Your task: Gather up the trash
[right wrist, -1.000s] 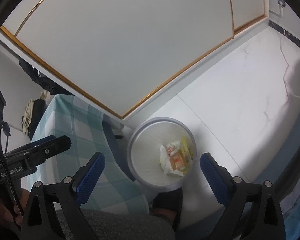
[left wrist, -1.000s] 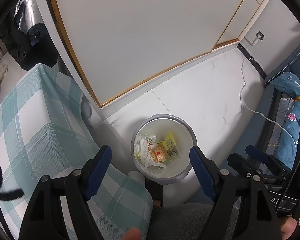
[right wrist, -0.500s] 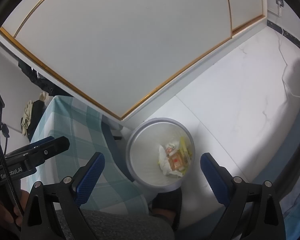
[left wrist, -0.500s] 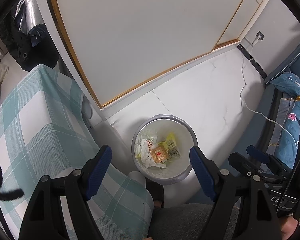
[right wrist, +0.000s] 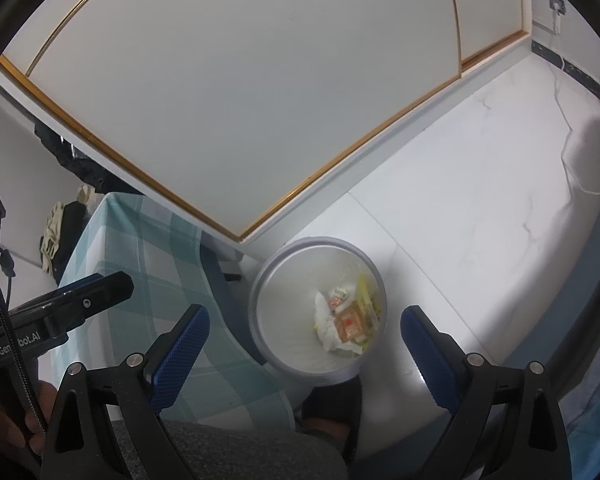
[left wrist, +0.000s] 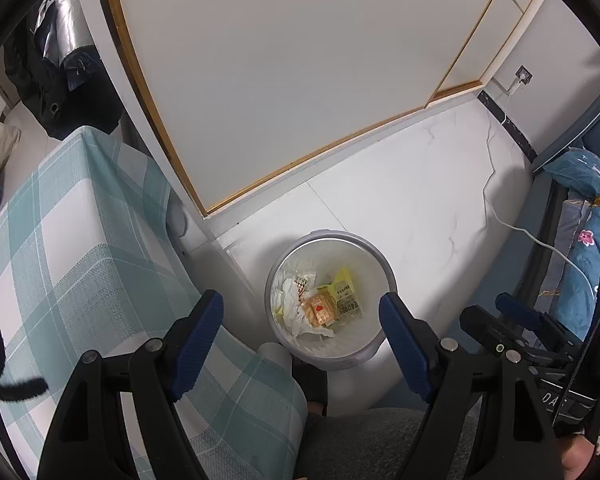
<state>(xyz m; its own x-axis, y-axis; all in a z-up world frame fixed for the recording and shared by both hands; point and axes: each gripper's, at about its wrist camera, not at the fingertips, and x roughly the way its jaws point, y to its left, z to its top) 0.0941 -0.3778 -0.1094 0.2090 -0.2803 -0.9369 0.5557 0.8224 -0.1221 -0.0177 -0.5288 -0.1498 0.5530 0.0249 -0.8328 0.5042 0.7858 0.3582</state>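
Note:
A round grey trash bin (left wrist: 374, 350) stands on the white floor; it also shows in the right wrist view (right wrist: 260, 312). Inside lie crumpled white tissue (left wrist: 294, 312), an orange snack wrapper (left wrist: 320, 310) and a yellow packet (left wrist: 346, 298). The same trash (right wrist: 348, 322) shows in the right wrist view. My left gripper (left wrist: 302, 320) is open and empty, held high above the bin. My right gripper (right wrist: 304, 340) is open and empty, also above the bin. Each gripper shows at the edge of the other's view.
A table with a teal checked cloth (left wrist: 80, 248) stands left of the bin. White sliding doors with gold trim (left wrist: 300, 60) are behind. A white cable (left wrist: 512, 224) crosses the floor. A blue floral quilt (left wrist: 588, 200) lies at the right. Dark bags (left wrist: 60, 80) sit far left.
Both views have shifted only slightly. The bin and its trash have not moved. Both grippers stay open.

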